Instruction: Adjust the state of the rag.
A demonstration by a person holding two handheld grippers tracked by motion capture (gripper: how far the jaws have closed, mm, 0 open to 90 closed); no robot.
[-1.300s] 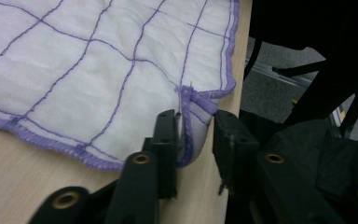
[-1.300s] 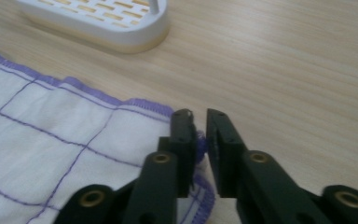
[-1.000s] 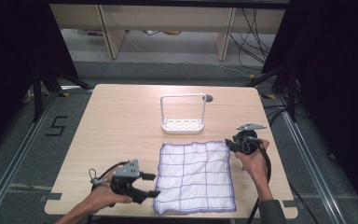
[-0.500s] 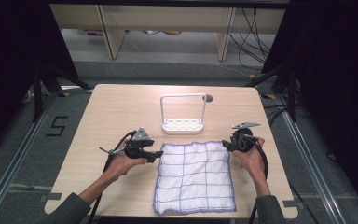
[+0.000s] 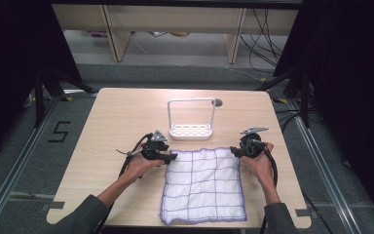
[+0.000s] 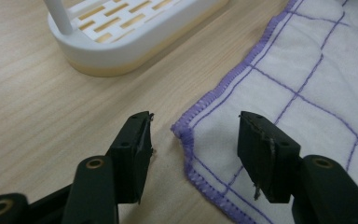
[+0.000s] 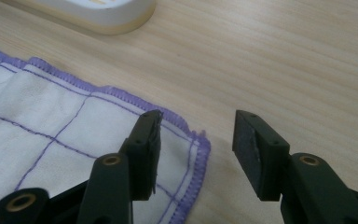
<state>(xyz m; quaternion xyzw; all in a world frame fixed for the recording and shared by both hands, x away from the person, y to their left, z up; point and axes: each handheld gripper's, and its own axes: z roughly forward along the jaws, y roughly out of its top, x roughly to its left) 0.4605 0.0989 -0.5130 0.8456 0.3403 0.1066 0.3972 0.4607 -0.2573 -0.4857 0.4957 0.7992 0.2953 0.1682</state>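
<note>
Two far corners of the cloth [image 5: 204, 183], lying flat on the desk [image 5: 112, 122] before the white rack [image 5: 191, 127], each sit between parted jaws: left hand-held gripper [image 6: 193, 140] and right hand-held gripper [image 7: 196, 135] hold nothing. We judge it soft, light (likely to sag); grip the hemmed corners.

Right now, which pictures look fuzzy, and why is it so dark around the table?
In the high view the table is lit evenly while black curtains and floor around it stay dark. In the left gripper view the cloth corner is sharp, but the white rack looks soft. In the right gripper view the cloth's purple hem shows clearly, and the table's far grain blurs.
</note>
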